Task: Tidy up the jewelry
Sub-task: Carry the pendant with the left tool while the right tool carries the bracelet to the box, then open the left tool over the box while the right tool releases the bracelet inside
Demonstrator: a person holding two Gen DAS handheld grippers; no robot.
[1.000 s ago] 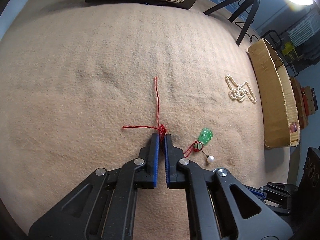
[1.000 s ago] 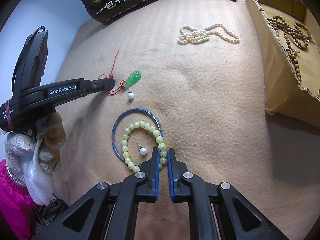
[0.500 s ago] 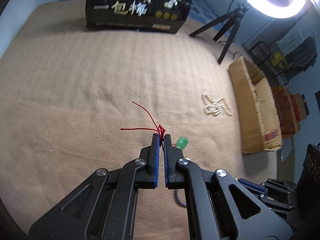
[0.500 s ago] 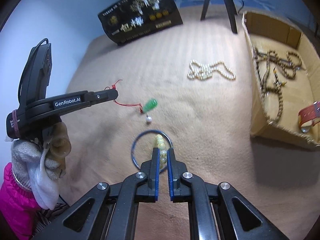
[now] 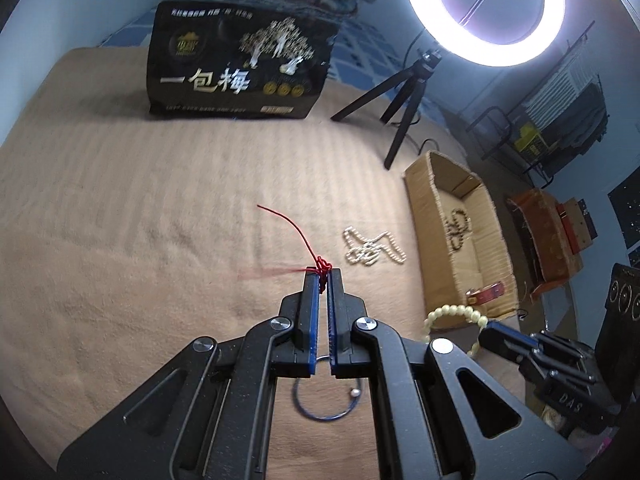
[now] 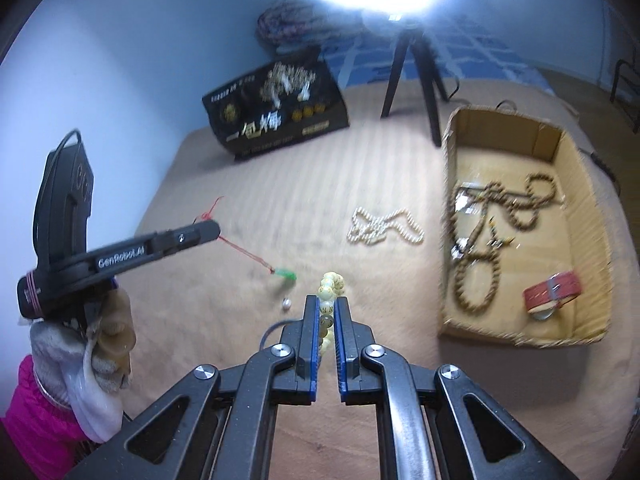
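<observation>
Left hand-held gripper (image 5: 323,276) — jaws pressed together on the knot of a thin red cord (image 5: 318,266); the right wrist view shows the cord running down from it to a small green pendant (image 6: 286,274) that hangs above the tan blanket (image 5: 120,220).

Right hand-held gripper (image 6: 326,304) — jaws closed on a pale yellow beaded bracelet (image 6: 331,286), lifted clear of the blanket; in the left wrist view the bracelet arcs up from the gripper's tip.

Open brown cardboard box (image 6: 450,184) — on the blanket at right, holding brown wooden bead strands (image 6: 476,280) and a red strap (image 6: 554,286).

White pearl necklace (image 5: 372,246) — loosely heaped on the blanket between the grippers and the box, near the box wall.

Thin blue wire bangle (image 5: 326,410) — flat on the blanket, seen under the left gripper's frame, with a small pearl stud (image 5: 354,391) inside its loop. A second pearl stud (image 6: 286,303) lies just below the pendant, shown in the right view alone.

Black printed snack bag (image 5: 240,64) — upright at the blanket's far edge.

Lit ring lamp (image 5: 484,12) on a black tripod (image 5: 400,88) — behind the box; its glare washes out the top of the right view.

Gloved hand (image 6: 76,344) with a pink sleeve (image 6: 36,412) — right view only, gripping the left tool.
</observation>
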